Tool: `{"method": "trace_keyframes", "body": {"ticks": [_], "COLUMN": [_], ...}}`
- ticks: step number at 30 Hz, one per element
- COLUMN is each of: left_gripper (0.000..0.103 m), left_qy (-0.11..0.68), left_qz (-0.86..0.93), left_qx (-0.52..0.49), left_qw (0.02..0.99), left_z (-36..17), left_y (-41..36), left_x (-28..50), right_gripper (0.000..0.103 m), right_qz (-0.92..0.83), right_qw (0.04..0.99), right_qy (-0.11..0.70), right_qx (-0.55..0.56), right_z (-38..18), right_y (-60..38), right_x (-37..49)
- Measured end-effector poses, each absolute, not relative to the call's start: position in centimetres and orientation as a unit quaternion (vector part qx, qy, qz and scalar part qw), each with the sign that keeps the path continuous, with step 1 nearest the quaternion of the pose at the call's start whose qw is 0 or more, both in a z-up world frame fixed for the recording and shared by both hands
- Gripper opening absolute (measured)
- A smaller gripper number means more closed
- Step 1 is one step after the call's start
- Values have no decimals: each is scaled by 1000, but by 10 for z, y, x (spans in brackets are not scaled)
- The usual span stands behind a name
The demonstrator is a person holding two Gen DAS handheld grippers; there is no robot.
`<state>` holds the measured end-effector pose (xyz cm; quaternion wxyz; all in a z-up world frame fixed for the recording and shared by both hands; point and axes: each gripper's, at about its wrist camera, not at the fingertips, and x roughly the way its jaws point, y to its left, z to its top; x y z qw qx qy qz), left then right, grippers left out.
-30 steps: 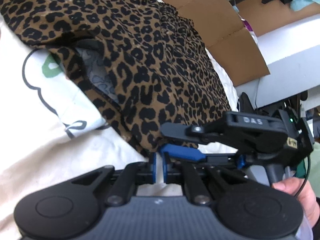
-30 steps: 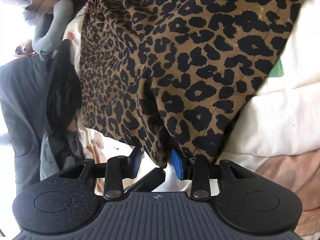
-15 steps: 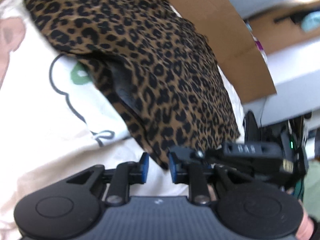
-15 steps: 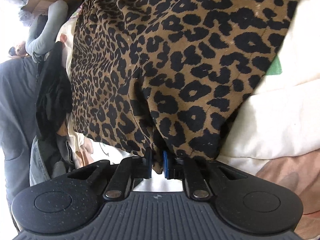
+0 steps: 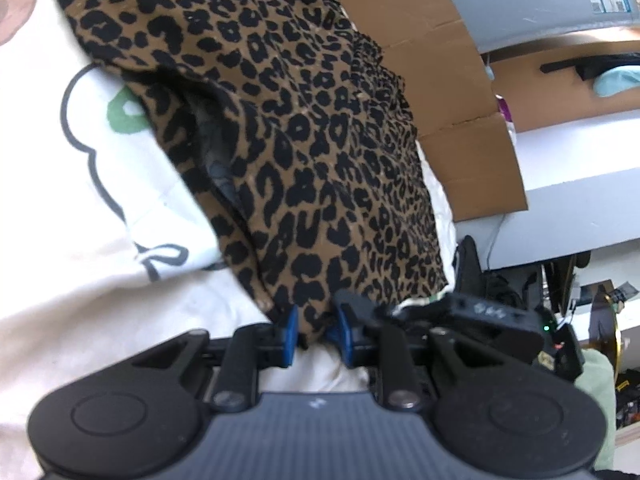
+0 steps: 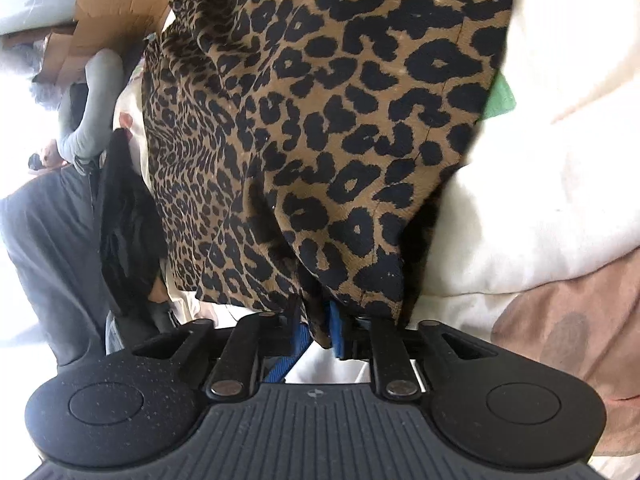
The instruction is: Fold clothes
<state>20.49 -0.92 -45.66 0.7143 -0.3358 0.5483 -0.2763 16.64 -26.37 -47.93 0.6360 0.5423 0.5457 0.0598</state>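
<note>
A white sheet [image 5: 60, 240] with a printed grey outline and a green shape [image 5: 124, 114] covers the bed. Behind it stands a sheet of brown cardboard [image 5: 452, 92], and further right a pale shelf [image 5: 580, 208] carries a cardboard box [image 5: 560, 84] with something turquoise [image 5: 616, 80] in it. In the right wrist view a person in a grey sleeve [image 6: 90, 108] and dark trousers [image 6: 48, 240] is at the left, beside a black cloth [image 6: 124, 220]. A pinkish brown patch [image 6: 568, 320] shows on the bedding at the lower right.
</note>
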Motion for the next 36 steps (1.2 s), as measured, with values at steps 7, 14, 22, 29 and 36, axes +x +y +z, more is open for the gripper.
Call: {"method": "trace_keyframes", "body": {"ticks": [7, 14, 22, 29, 36], "left_gripper": [22, 3, 1, 2, 17], "left_qy": [553, 549, 519, 524, 513], "left_qz": [-265, -283, -315, -331, -271], "left_qx": [-357, -346, -285, -261, -256], "left_qw": [704, 707, 741, 740, 773], "left_z": [-464, -465, -445, -437, -425], "left_y": [-9, -20, -35, -27, 14], "left_x": [203, 206, 198, 190, 214], "right_gripper": [46, 46, 44, 9, 8], "right_qz": [73, 66, 59, 65, 74], "right_qw": [648, 647, 651, 658, 661], "right_qy": [546, 550, 557, 562, 565], "right_qx": [527, 523, 513, 497, 489], "right_z": [-473, -476, -477, -477, -475], "right_y": [-257, -252, -247, -246, -246], "right_x": [172, 178, 181, 177, 177]}}
